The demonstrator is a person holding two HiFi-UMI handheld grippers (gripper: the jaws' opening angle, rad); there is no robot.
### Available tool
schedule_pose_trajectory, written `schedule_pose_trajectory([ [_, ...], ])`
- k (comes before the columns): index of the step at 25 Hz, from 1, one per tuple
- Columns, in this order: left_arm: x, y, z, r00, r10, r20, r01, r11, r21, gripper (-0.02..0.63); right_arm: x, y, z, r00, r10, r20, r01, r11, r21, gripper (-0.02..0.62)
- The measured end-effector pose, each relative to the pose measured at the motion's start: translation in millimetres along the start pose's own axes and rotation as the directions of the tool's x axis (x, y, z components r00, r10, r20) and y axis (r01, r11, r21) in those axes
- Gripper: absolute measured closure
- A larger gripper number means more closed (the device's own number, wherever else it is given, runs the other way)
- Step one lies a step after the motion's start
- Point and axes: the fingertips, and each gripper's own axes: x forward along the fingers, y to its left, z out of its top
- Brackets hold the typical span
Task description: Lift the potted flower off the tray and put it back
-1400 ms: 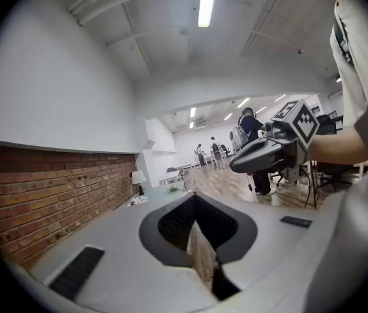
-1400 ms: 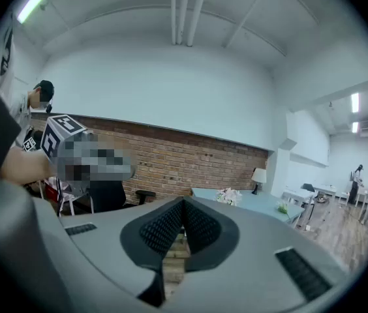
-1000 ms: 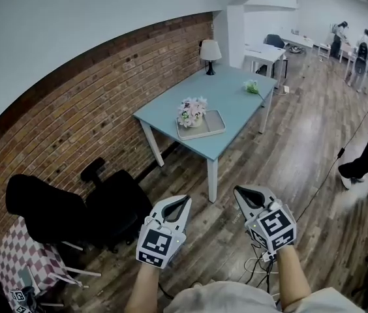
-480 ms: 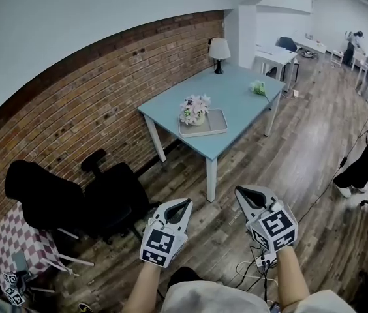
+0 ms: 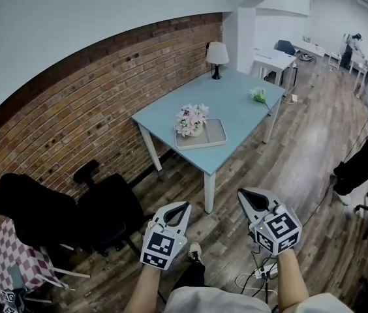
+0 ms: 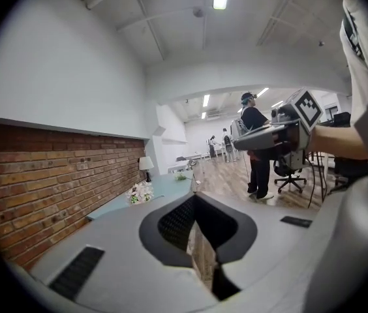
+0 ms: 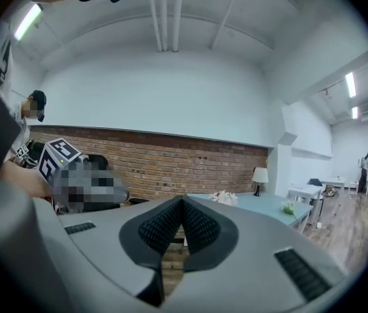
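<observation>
Flower: pale pink potted flower [image 5: 192, 119] on grey rectangular tray [image 5: 214, 136], light-blue desk [image 5: 236, 100].
Tongs: left tongs [image 5: 181, 207], right tongs [image 5: 244, 193] closed, empty, well apart from desk.
Progress: lifting and replacing not begun.

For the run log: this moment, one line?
left claw: shut, empty | right claw: shut, empty | potted flower: on tray on table, untouched

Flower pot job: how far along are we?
Done: nothing. The potted flower sits on the tray on the blue table. In hand: nothing. The left gripper and right gripper are shut, empty and short of the table. Left: approach, lift it, set it back.
</observation>
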Motion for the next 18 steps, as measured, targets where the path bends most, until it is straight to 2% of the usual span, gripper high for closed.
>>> schedule_pose_trajectory([
  [3, 32.0, 33.2, -2.7, 1.000, -0.006, -0.003, 0.006, 1.000, 0.009, 0.578, 36.3, -21.9, 6.3, 1.000, -0.008, 0.019, 0.008, 1.000, -0.006, 0.586],
  [11, 104.2, 127.8, 20.0, 1.000, -0.017, 0.020, 0.017, 1.000, 0.022, 0.578, 130.3, -80.8, 31.4, 0.999, -0.034, 0.033, 0.034, 0.999, 0.025, 0.586],
  [18, 150.9, 180.6, 18.2, 0.999, -0.040, 0.018, 0.040, 0.999, 0.010, 0.578, 184.3, -113.0, 35.0, 0.999, -0.047, 0.023, 0.046, 0.998, 0.050, 0.588],
])
